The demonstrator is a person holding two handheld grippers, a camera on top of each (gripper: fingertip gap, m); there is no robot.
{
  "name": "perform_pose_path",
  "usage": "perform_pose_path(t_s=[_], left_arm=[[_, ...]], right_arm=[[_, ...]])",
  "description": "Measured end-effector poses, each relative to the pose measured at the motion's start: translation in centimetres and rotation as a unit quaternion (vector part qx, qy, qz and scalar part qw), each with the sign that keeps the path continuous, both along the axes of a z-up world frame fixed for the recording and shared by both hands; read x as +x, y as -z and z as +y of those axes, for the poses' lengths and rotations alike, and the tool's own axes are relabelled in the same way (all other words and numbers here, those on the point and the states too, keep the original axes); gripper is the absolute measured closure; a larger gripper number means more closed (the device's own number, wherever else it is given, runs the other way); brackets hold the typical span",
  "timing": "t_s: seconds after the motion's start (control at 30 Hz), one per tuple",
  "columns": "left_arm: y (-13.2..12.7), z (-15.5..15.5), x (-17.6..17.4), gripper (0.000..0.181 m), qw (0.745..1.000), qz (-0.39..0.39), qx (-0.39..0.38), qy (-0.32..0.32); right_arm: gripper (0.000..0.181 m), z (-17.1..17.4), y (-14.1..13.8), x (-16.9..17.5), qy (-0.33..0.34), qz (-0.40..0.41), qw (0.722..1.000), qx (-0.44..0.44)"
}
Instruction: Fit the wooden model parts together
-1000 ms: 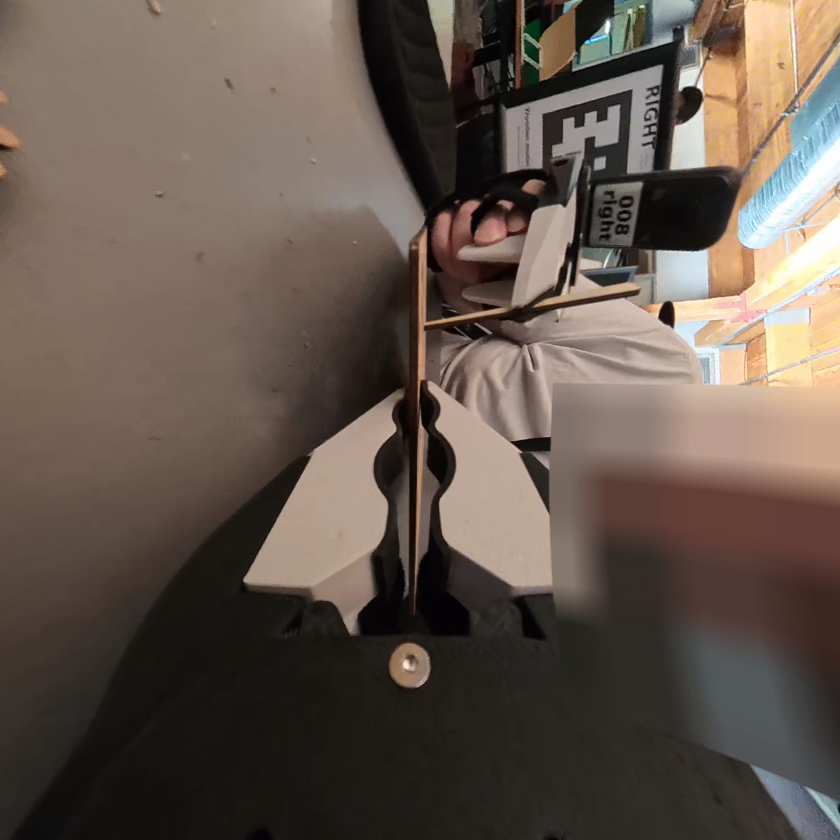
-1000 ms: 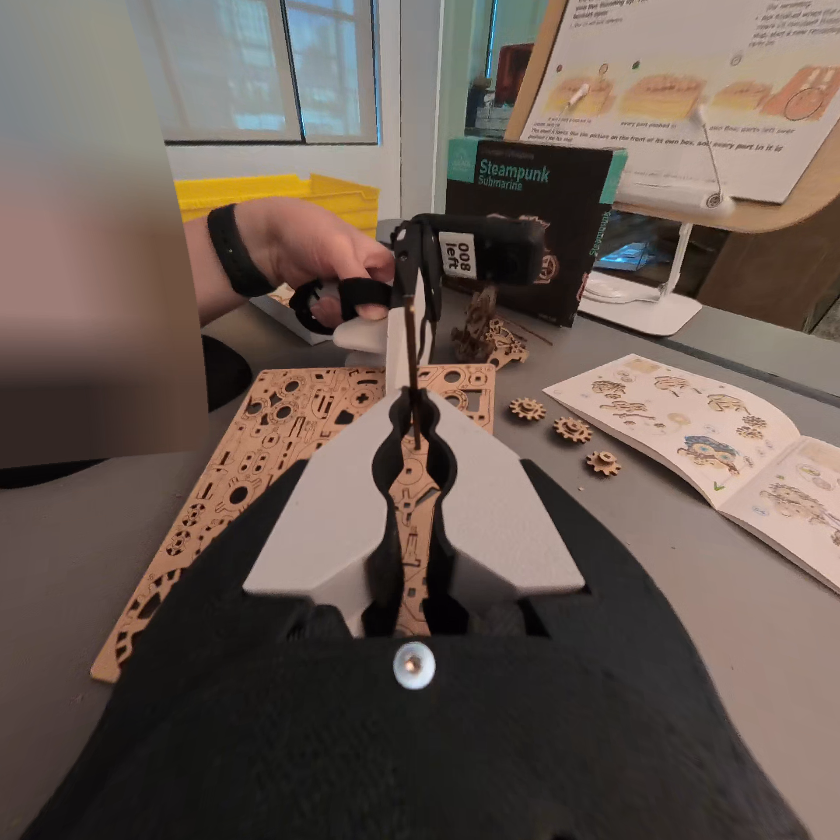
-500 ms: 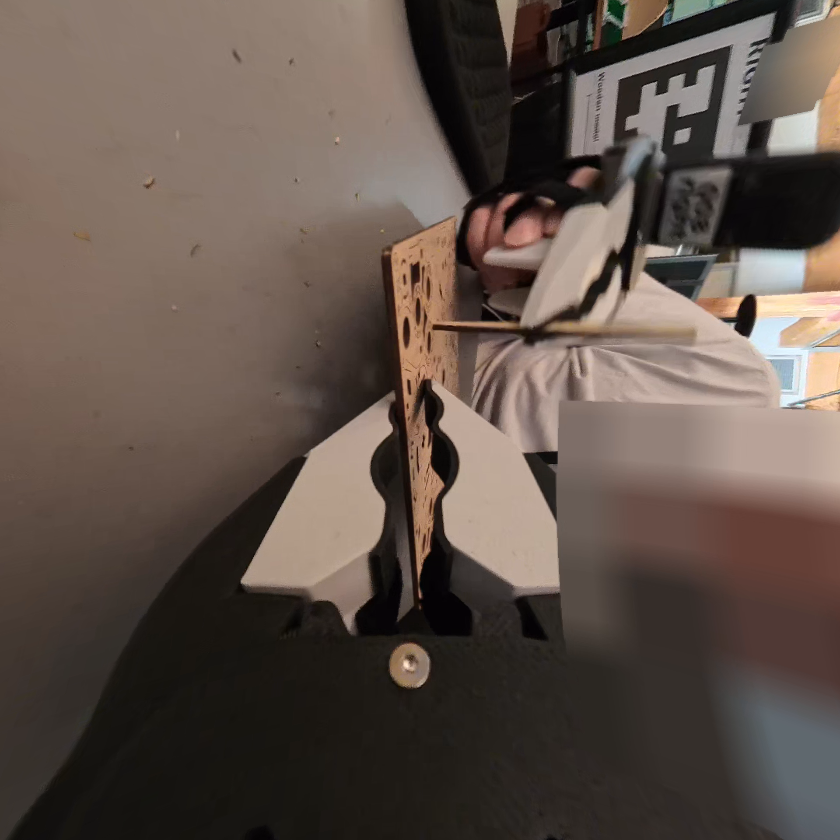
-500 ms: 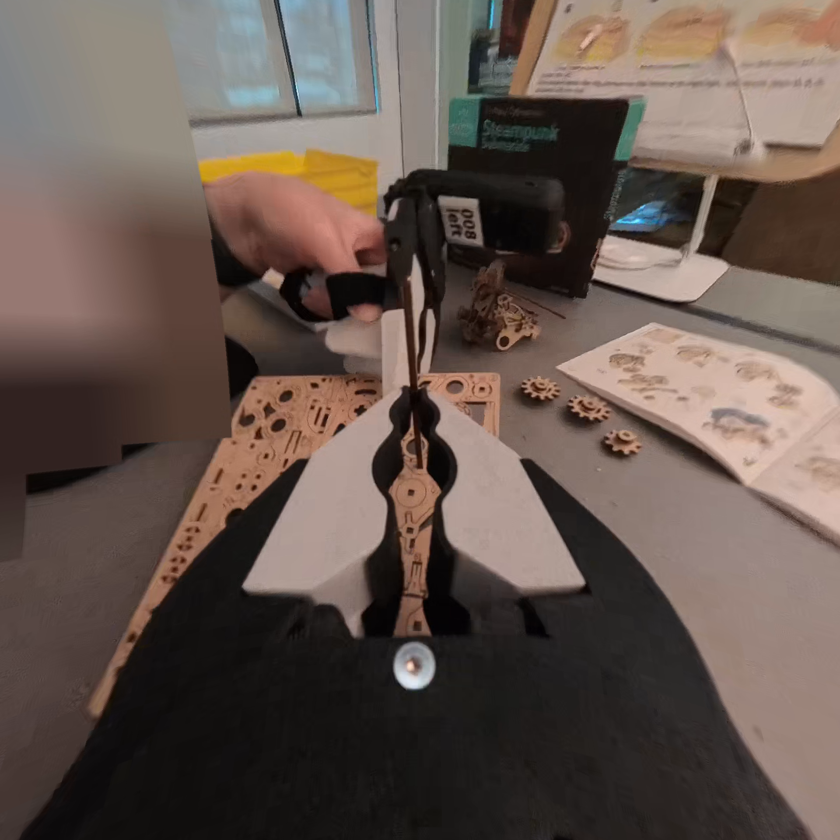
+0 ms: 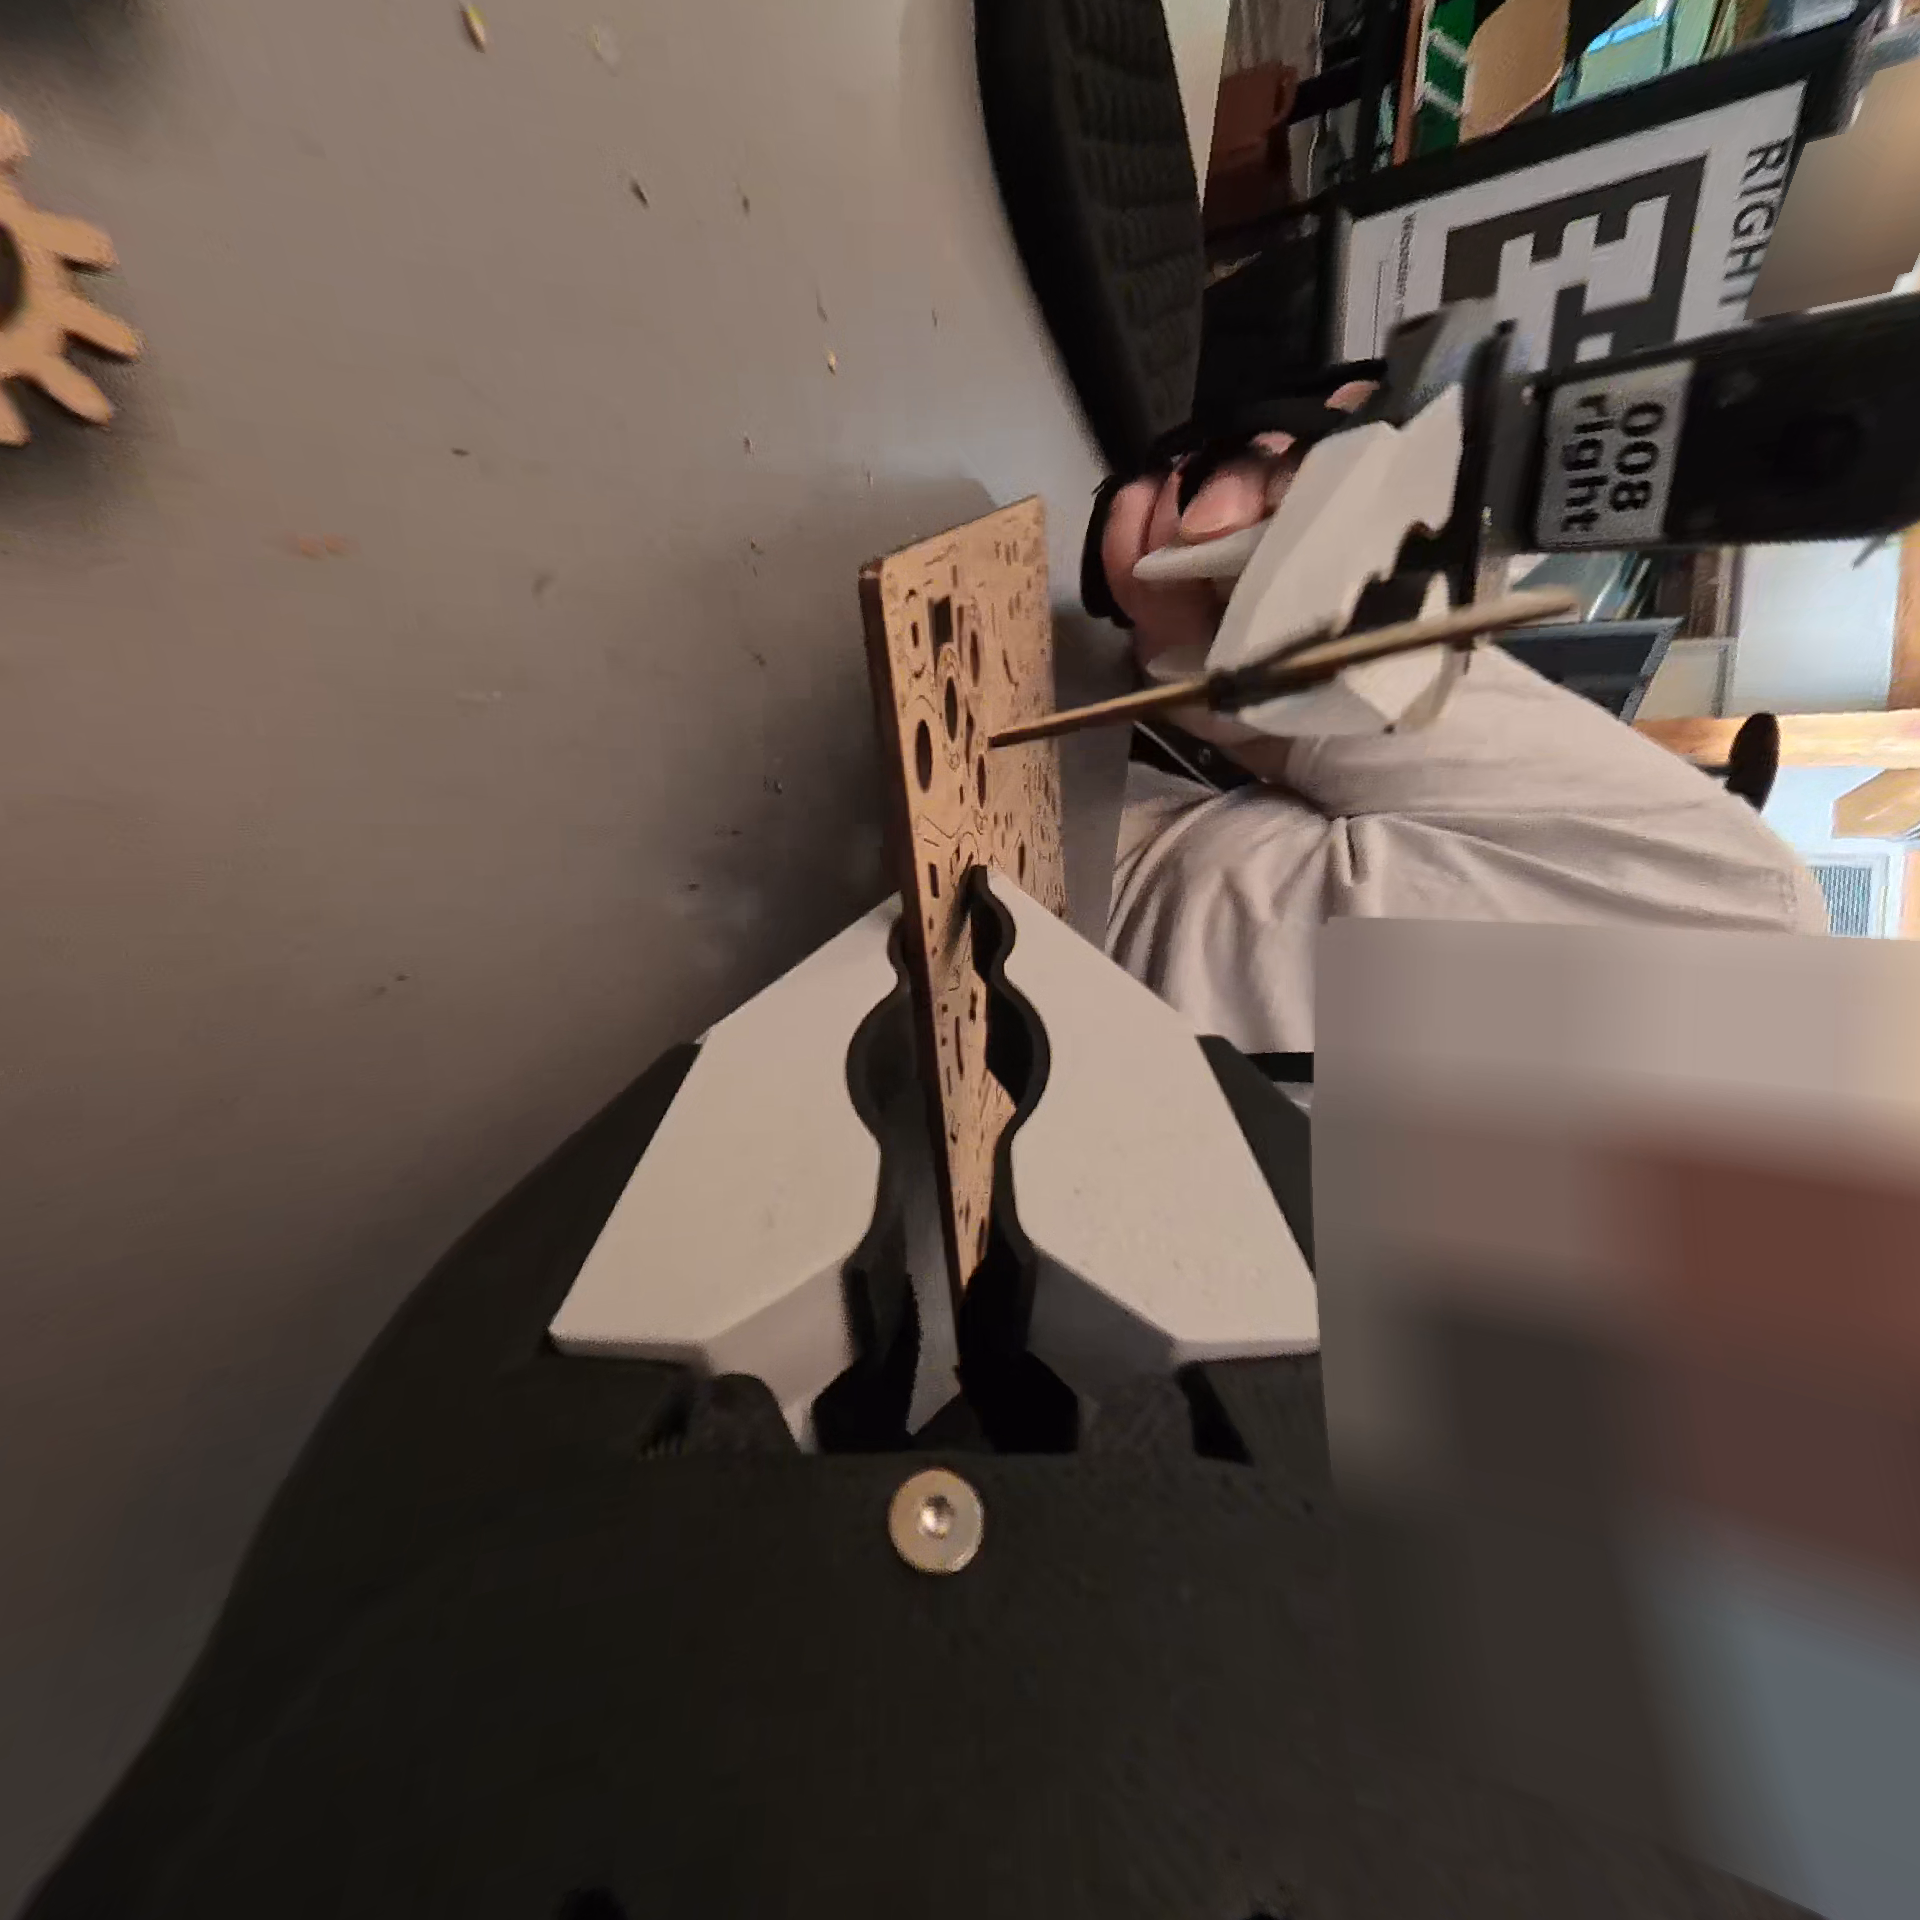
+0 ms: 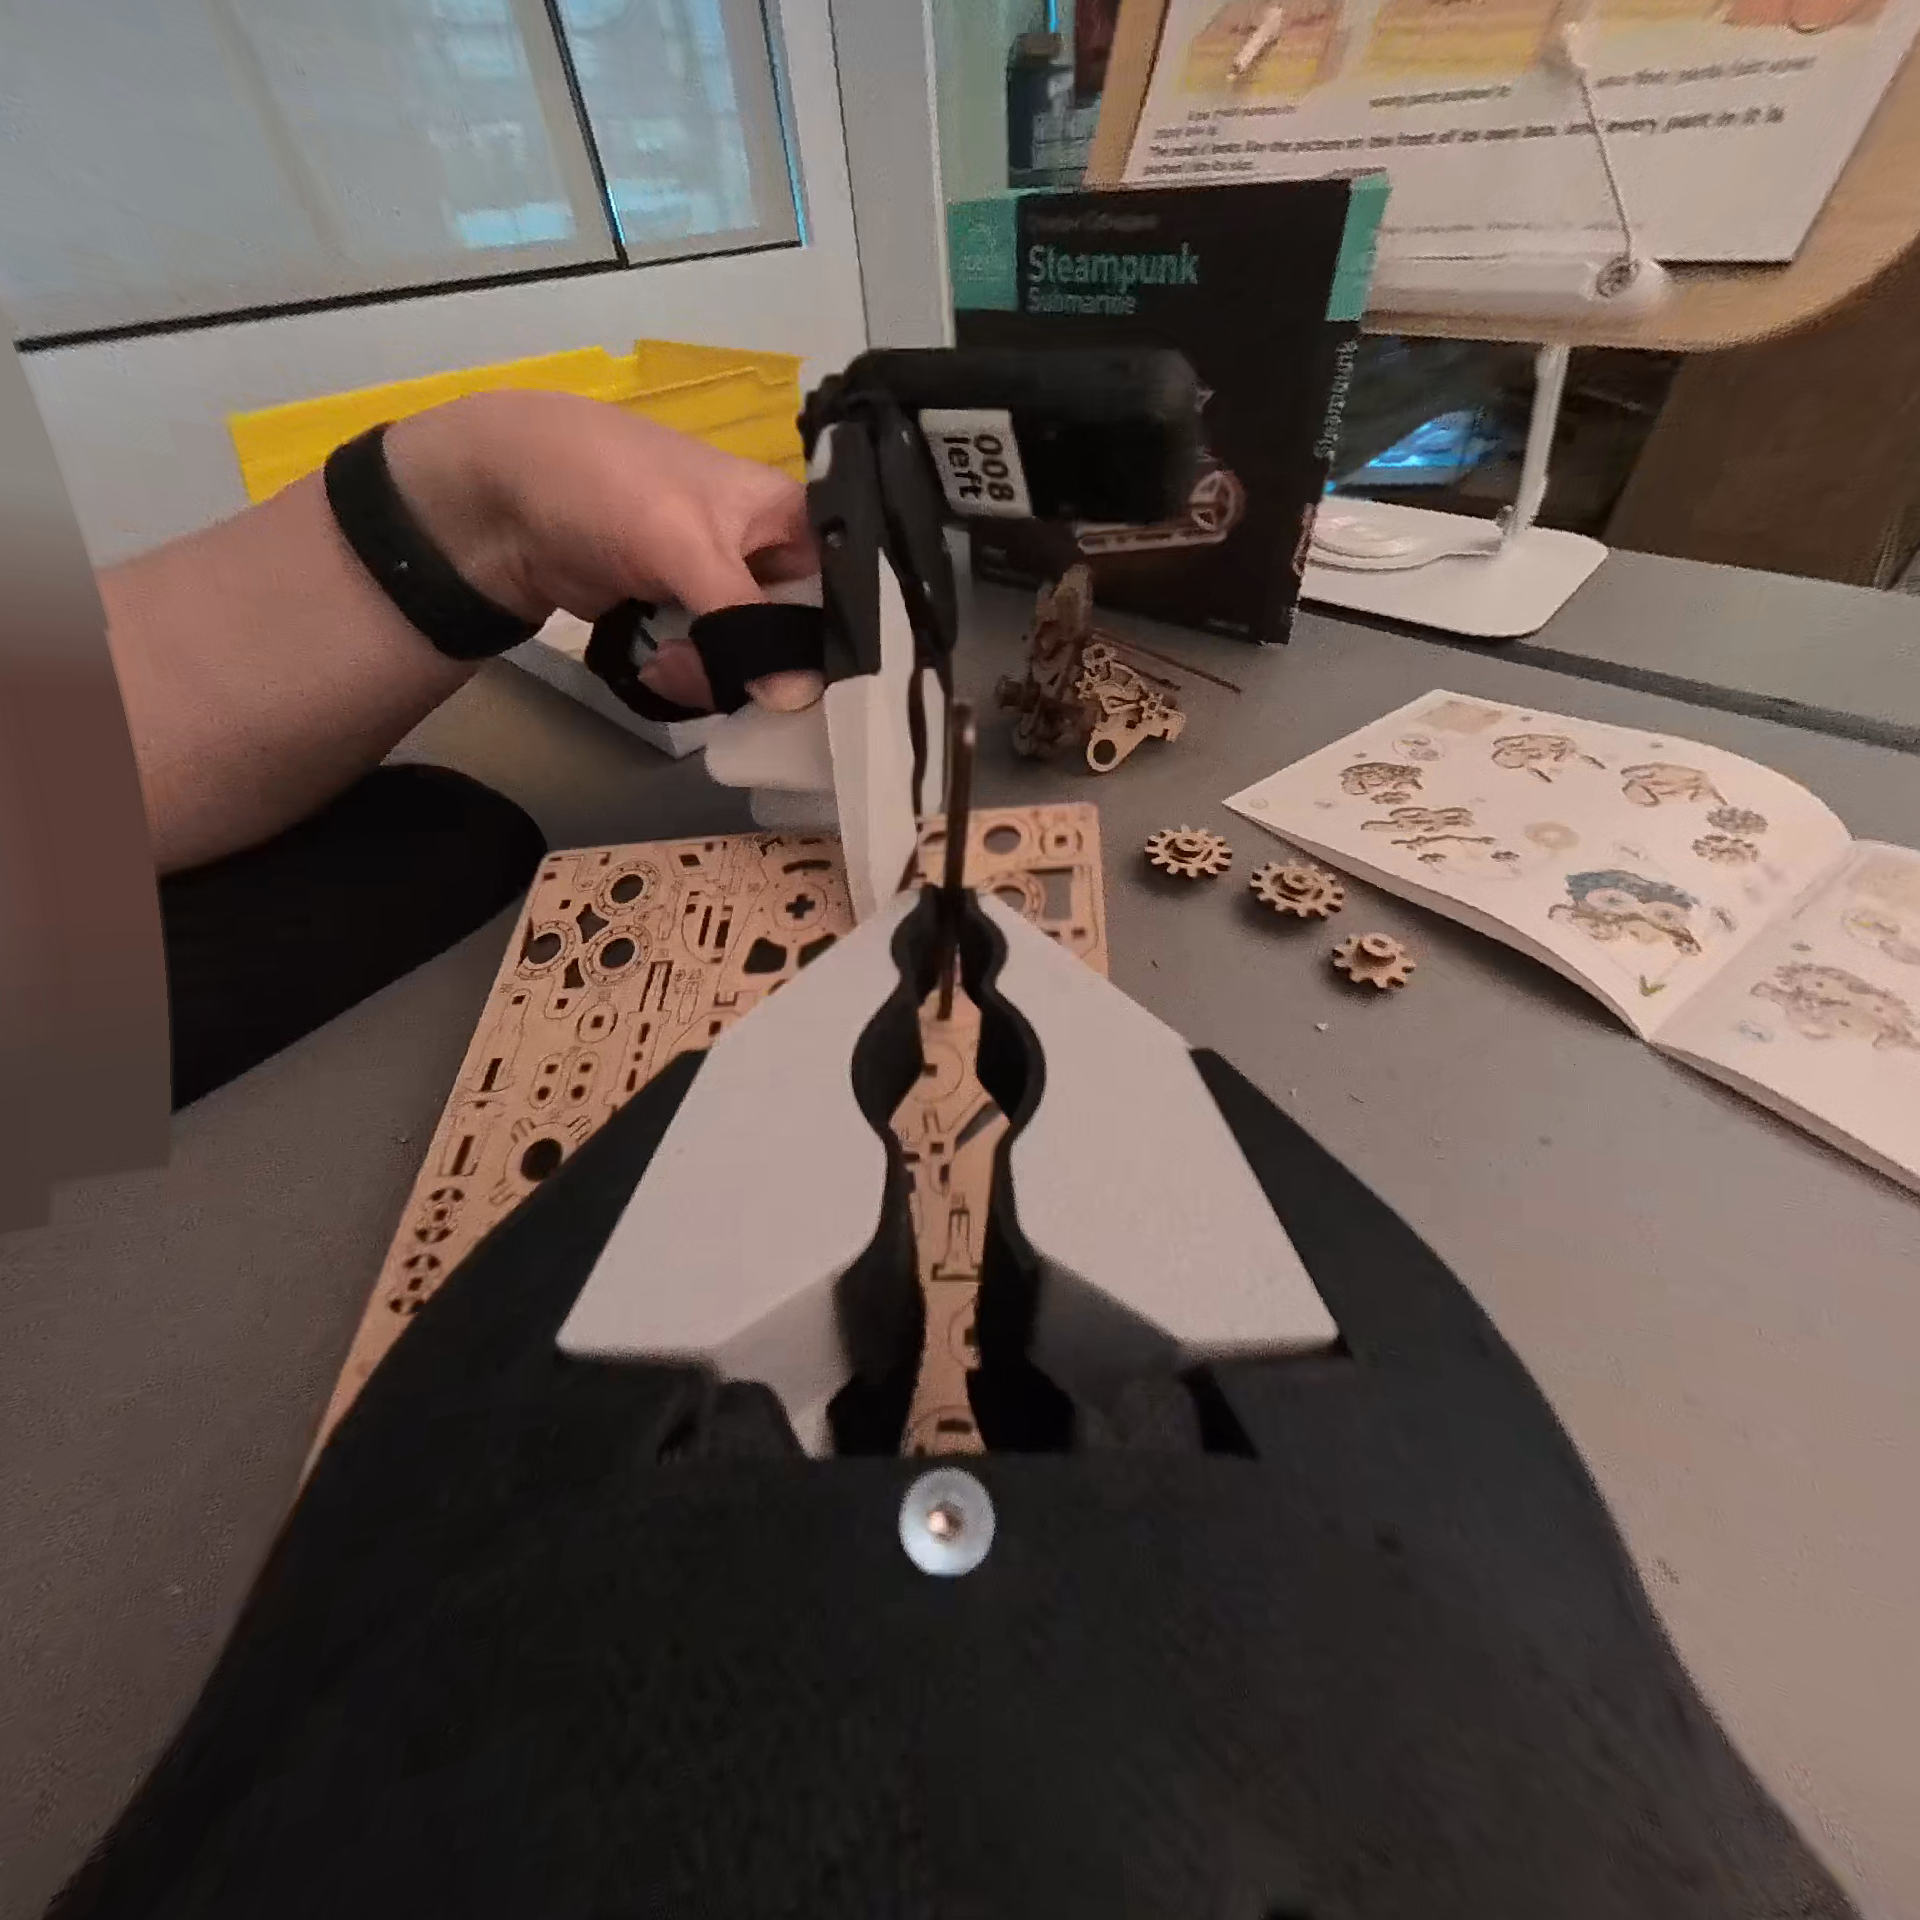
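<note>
A flat wooden parts sheet point(image 6: 675, 956) with many cut-outs lies low over the grey table point(image 6: 1507, 1299). My left gripper point(image 5: 951, 904), turned on its side, is shut on the sheet's far edge point(image 5: 966, 675). It also shows in the right wrist view point(image 6: 883, 862). My right gripper point(image 6: 948, 909) is shut on a thin wooden stick point(image 6: 958, 800) and holds it upright above the sheet. In the left wrist view the right gripper point(image 5: 1236, 686) sits ahead, and the stick point(image 5: 1101, 717) has its tip touching the sheet's top face.
Three small wooden gears point(image 6: 1294, 888) lie right of the sheet; one gear point(image 5: 42, 301) shows in the left wrist view. A partly built wooden model point(image 6: 1081, 696) stands before a dark box point(image 6: 1153, 416). An open booklet point(image 6: 1558, 862) lies right. A yellow bin point(image 6: 520, 405) sits behind.
The left wrist view has tilted, so the sheet shows its top face instead of only its edge. The stick's tip stays on the sheet. Both grippers stay shut.
</note>
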State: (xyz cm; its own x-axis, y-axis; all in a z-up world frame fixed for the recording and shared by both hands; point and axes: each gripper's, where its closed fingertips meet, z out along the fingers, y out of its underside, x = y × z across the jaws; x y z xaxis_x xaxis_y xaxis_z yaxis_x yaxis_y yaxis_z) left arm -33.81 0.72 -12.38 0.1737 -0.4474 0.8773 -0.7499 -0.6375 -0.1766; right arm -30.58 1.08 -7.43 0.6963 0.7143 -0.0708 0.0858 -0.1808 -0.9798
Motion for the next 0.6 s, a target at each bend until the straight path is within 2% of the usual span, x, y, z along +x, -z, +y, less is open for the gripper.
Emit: perform_pose_path(t_s=[0.1, 0.2, 0.33, 0.47, 0.6], left_arm=[[-0.2, 0.2, -0.1, 0.177, 1.0, -0.002, 0.01, 0.0], [0.5, -0.7, 0.0, 0.175, 1.0, 0.01, -0.002, 0.02], [0.9, -1.7, 0.3, 0.174, 0.999, 0.022, 0.026, 0.041], [0.6, -0.8, 0.2, 0.175, 1.0, 0.012, 0.006, 0.02], [-0.1, 0.1, 0.2, 0.176, 1.0, -0.006, -0.001, 0.003]], right_arm=[[0.181, -1.0, 0.3, 0.5, 0.005, 0.026, 1.0, 0.0], [0.181, -1.8, 0.0, -0.6, 0.0, -0.025, 0.998, 0.049], [0.181, -0.4, 0.5, -1.0, -0.02, -0.024, 0.999, -0.006], [0.181, 0.1, 0.1, -1.3, -0.022, -0.04, 0.999, 0.0], [0.181, -0.8, -0.5, 0.1, 0.003, -0.01, 0.999, 0.033]])
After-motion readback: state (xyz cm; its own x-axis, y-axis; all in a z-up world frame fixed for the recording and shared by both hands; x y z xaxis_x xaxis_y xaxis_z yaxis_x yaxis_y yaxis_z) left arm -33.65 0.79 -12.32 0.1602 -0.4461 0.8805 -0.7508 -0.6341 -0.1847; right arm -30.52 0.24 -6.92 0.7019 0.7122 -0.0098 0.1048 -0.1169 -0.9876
